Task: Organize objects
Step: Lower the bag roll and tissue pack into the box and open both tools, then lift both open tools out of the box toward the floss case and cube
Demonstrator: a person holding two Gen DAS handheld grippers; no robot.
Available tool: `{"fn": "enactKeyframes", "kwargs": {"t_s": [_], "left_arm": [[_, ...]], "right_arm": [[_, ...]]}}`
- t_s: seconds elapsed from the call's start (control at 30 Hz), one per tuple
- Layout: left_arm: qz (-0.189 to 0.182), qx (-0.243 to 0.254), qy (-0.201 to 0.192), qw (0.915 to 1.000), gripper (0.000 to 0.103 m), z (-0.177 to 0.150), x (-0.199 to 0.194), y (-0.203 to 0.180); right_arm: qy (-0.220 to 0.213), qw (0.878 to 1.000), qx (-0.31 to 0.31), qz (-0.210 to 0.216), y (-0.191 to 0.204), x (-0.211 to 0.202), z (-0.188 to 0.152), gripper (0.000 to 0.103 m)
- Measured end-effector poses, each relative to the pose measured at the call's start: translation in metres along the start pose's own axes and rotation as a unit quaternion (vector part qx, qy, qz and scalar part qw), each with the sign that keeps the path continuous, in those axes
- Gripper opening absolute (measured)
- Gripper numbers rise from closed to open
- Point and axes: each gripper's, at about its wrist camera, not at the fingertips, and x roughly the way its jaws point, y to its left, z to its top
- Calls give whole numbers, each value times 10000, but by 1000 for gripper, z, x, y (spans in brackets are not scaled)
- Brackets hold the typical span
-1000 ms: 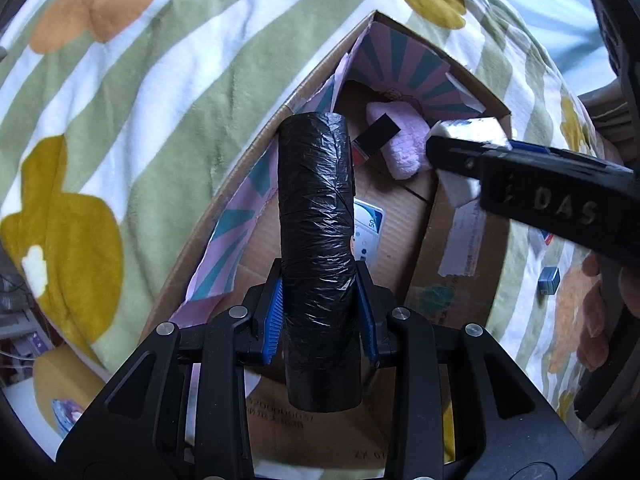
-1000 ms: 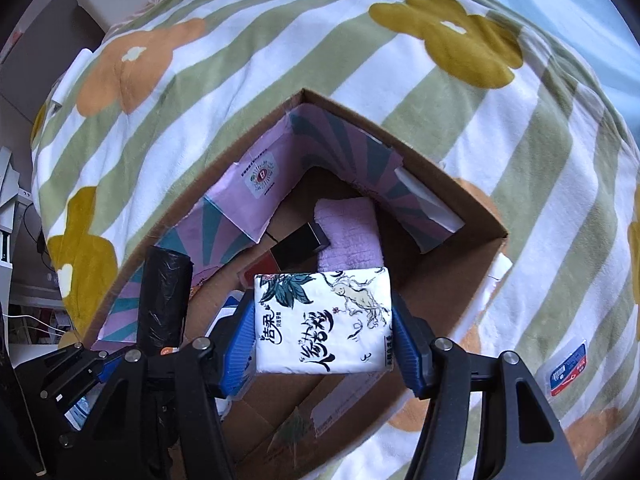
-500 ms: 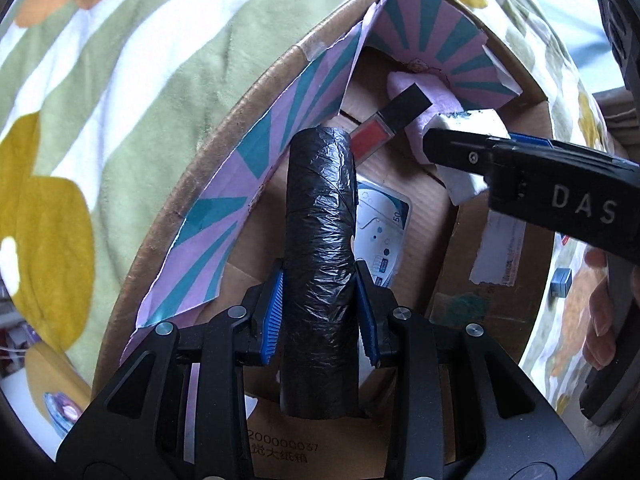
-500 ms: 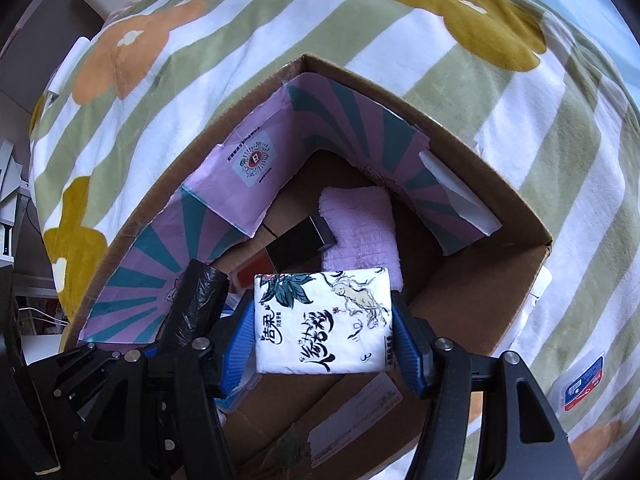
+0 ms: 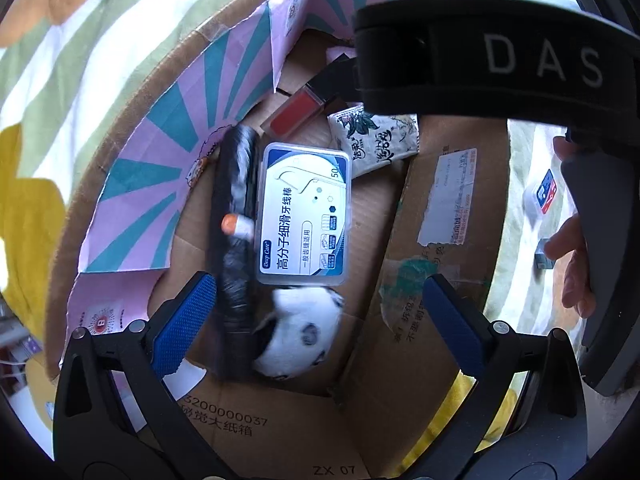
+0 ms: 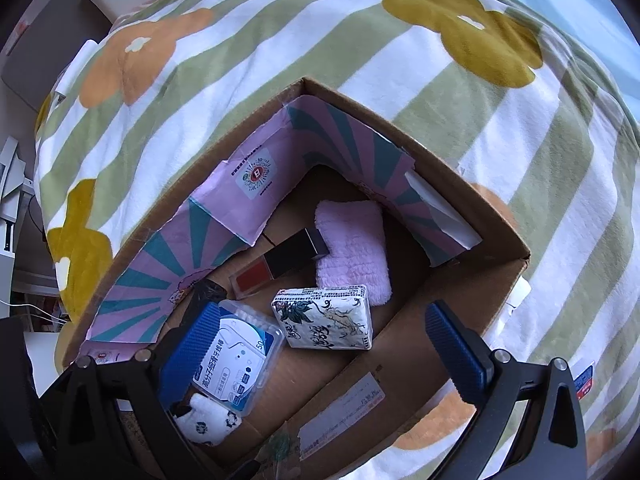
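Observation:
A cardboard box (image 6: pixel 472 200) with a pink and teal paper lining sits on a flowered blanket. Inside lie a black bag roll (image 5: pixel 234 236), motion-blurred, beside a floss-pick case (image 5: pixel 306 212), a tissue pack (image 6: pixel 326 318), a red and black tube (image 6: pixel 280 266), a pink cloth (image 6: pixel 352 252) and a white panda-print item (image 5: pixel 300 334). My left gripper (image 5: pixel 320 320) is open and empty over the box. My right gripper (image 6: pixel 324 350) is open and empty just above the tissue pack (image 5: pixel 376 138); its body (image 5: pixel 480 64) crosses the left wrist view.
The green-striped blanket (image 6: pixel 280 40) with orange and yellow flowers surrounds the box. A small blue and red packet (image 5: pixel 546 196) and a small blue item (image 5: pixel 544 258) lie on the blanket to the right of the box. Furniture shows at far left (image 6: pixel 12 184).
Both grippers have opened. The black roll dropped from the left gripper into the box beside the floss case. The tissue pack dropped from the right gripper onto the box floor.

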Motion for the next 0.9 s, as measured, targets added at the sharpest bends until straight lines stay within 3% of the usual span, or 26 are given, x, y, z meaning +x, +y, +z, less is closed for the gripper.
{"fn": "enactKeyframes", "kwargs": {"t_s": [0.4,0.53,0.9], "left_arm": [[-7,172,-198,9997,103,-16,-24,-29],[2,450,-379,9983,103,-4,-50,-46],[68,1365,-772,9876,103,-22,-142,-74]], "right_arm": [[-326,9994,69,-28,-1,-59,-12,102],[-567,9980,252,-86,-5,-103,-25,102],[-1164,9831,1291,-573,-43,-205,-94,102]]}}
